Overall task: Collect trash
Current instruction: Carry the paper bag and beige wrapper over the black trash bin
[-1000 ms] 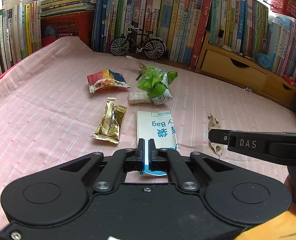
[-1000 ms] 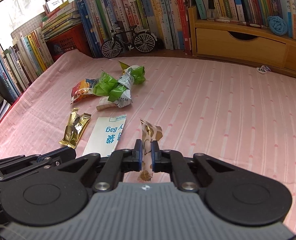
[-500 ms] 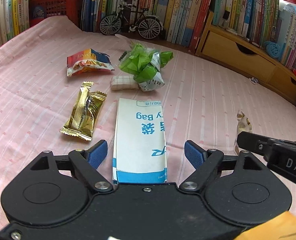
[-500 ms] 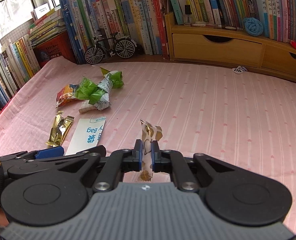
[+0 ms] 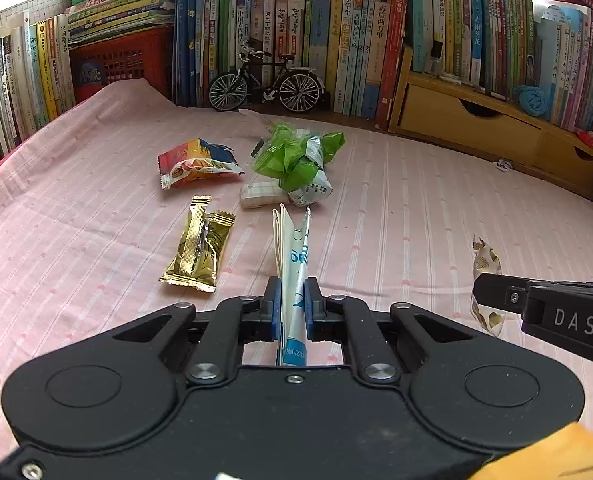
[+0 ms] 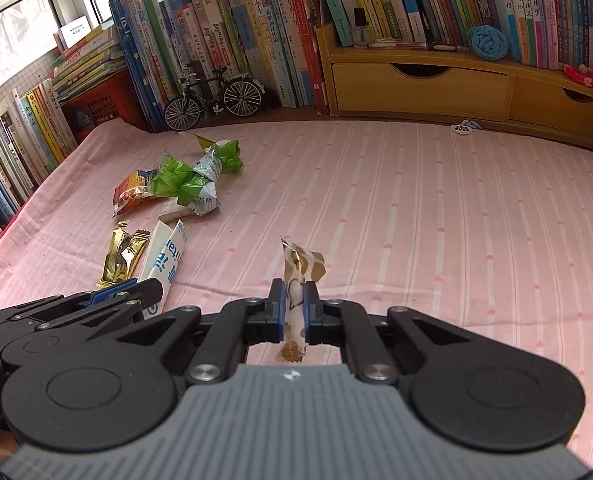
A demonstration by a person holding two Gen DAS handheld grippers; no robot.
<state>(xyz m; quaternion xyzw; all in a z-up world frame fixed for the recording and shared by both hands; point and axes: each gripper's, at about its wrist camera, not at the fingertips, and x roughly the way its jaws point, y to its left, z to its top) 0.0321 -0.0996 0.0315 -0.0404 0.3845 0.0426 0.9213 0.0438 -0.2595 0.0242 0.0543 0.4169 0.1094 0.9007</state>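
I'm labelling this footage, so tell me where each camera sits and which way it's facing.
Left wrist: sits on the left hand-held gripper, facing down across the pink cloth toward the bookshelf; its fingers pinch a white and blue bag; the right hand-held gripper shows at the right edge.
Right wrist: sits on the right hand-held gripper, facing likewise; it pinches a gold-spotted wrapper; the left one shows lower left.
Shared: gold wrapper, green wrapper, model bicycle.
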